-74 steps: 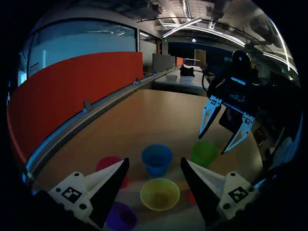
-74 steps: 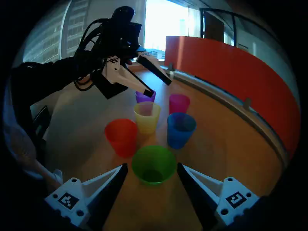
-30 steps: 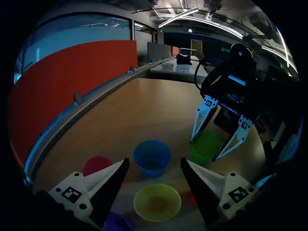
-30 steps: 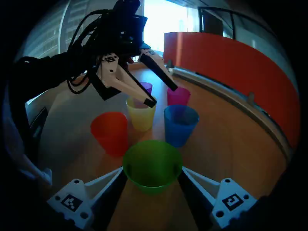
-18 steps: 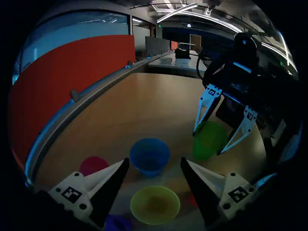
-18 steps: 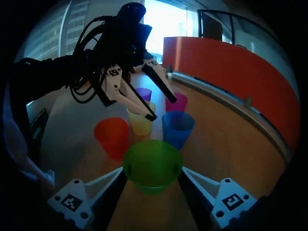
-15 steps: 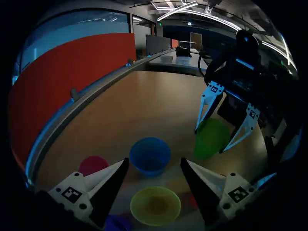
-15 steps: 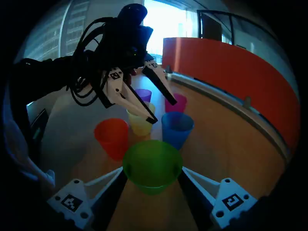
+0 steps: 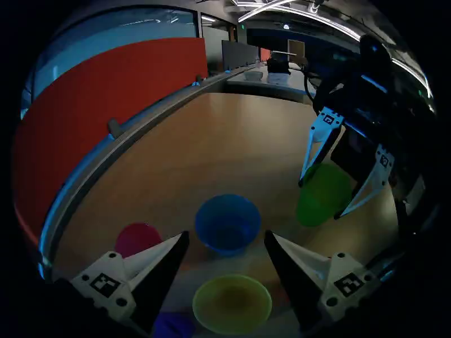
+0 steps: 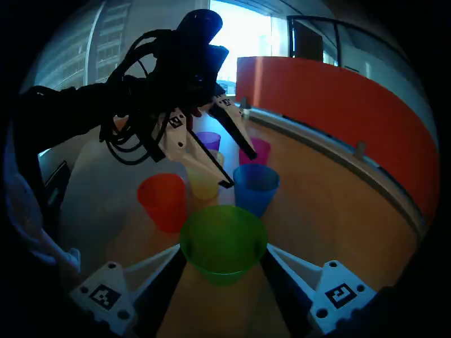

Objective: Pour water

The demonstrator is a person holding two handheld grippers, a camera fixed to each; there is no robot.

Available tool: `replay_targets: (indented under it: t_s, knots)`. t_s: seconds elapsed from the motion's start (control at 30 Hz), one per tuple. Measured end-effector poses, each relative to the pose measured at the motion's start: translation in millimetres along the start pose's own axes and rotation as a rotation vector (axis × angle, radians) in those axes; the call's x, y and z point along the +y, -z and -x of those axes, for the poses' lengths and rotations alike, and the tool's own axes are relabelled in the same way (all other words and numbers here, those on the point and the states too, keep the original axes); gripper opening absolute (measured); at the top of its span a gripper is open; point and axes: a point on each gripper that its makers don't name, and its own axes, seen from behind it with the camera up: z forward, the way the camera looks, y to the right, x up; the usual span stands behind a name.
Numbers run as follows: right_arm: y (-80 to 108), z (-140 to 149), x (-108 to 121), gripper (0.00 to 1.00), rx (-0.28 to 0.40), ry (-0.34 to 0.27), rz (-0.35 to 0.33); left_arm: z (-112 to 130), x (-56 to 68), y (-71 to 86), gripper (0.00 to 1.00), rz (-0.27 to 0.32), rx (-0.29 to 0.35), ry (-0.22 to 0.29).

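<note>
1. The right gripper (image 10: 222,247) is clamped on the green cup (image 10: 223,266), one finger pressing each side, at lower centre of the right gripper view, with the cup's mouth up
2. The blue cup (image 10: 256,186) stands just above and right of the green rim, nearest of the cluster, so a pour there would likely tip forward and slightly right
3. The left gripper (image 9: 225,235) hangs spread and empty at the bottom of the left gripper view
4. Water inside the green cup: cannot tell
</note>
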Motion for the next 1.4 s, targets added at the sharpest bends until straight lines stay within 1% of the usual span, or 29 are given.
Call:
replay_targets:
  t_s: [0.2,0.4,0.5,0.77,0.83,0.9,1.1,1.3,1.4]
  knots:
    - [1.5,1,0,0.9,0.001,0.001,0.003,-1,1.2,-8.5,0.99,-0.01,-0.01,-0.008]
    - [4.0,3,2,0.9,0.002,-0.004,0.005,-3,4.0,-15.0,0.99,-0.012,-0.011,-0.003]
    - [4.5,4,2,0.9,0.002,-0.005,0.007,-4,3.0,-17.4,0.99,-0.022,-0.009,-0.005]
    - [5.9,6,2,0.9,0.004,-0.009,0.007,1,2.3,-25.3,0.99,-0.049,-0.026,-0.011]
    - [5.8,6,2,0.9,0.004,-0.01,0.007,1,1.7,-26.9,0.92,-0.057,-0.021,-0.006]
    - [5.6,7,2,0.9,0.004,-0.01,0.007,1,0.7,-27.9,0.88,-0.066,-0.011,0.002]
    - [4.7,7,2,0.9,0.003,-0.014,0.007,1,0.7,-26.9,0.87,-0.07,0.01,0.007]
    - [5.8,4,3,0.9,0.006,-0.013,0.012,1,-2.5,-21.8,0.87,-0.07,0.023,0.044]
    - [7.5,0,4,0.9,0.012,-0.015,0.014,-2,-3.4,-16.3,0.87,-0.07,0.044,0.06]
